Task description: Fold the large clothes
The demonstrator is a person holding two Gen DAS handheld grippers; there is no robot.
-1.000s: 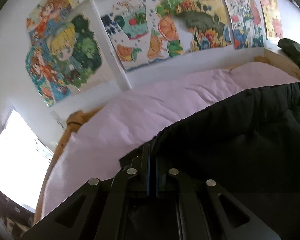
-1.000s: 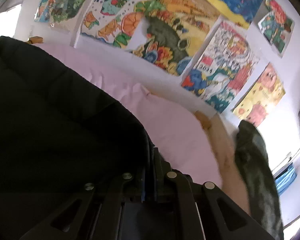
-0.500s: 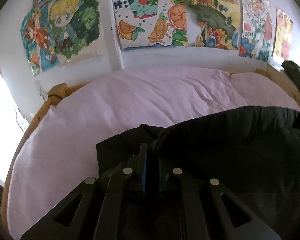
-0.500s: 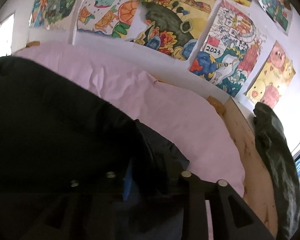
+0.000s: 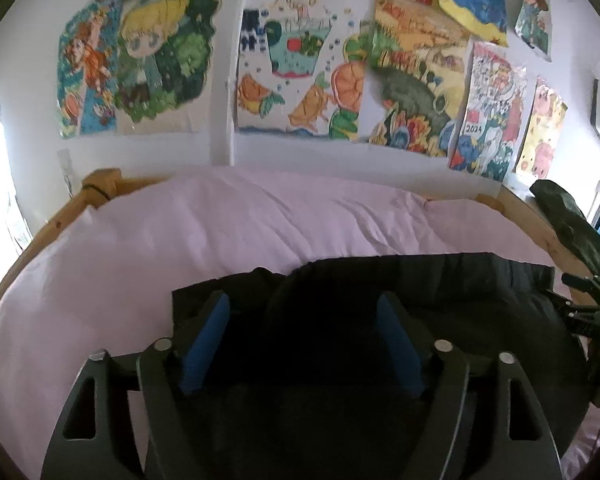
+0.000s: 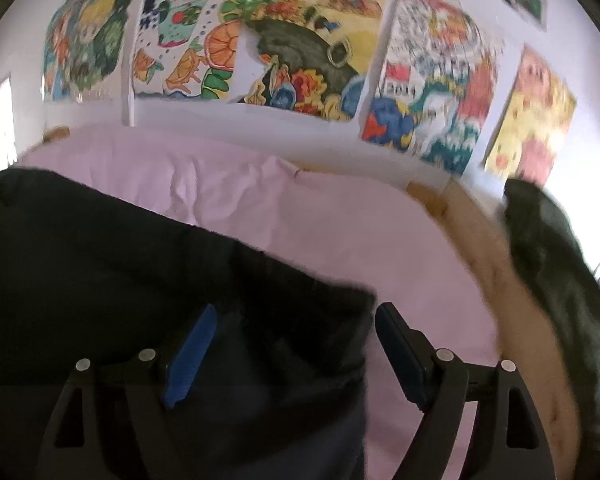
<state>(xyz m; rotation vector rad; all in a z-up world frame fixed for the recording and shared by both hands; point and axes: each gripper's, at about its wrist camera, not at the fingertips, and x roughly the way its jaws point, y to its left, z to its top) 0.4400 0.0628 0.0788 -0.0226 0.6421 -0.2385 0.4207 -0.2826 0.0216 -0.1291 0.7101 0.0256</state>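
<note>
The jacket lies on the bed, drawings on the wall behind it.

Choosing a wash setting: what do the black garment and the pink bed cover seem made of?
Black garment: probably padded synthetic, matte; it looks thick and puffy, with a faint sheen. Pink bed cover: likely woven cotton or a blend, matte, with soft fine creases.

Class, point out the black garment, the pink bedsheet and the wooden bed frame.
black garment (image 5: pixel 420 300), left wrist view, on its upper folded layer.
pink bedsheet (image 5: pixel 220 232), left wrist view, on its bare middle.
wooden bed frame (image 5: pixel 100 188), left wrist view, on its corner post.
</note>
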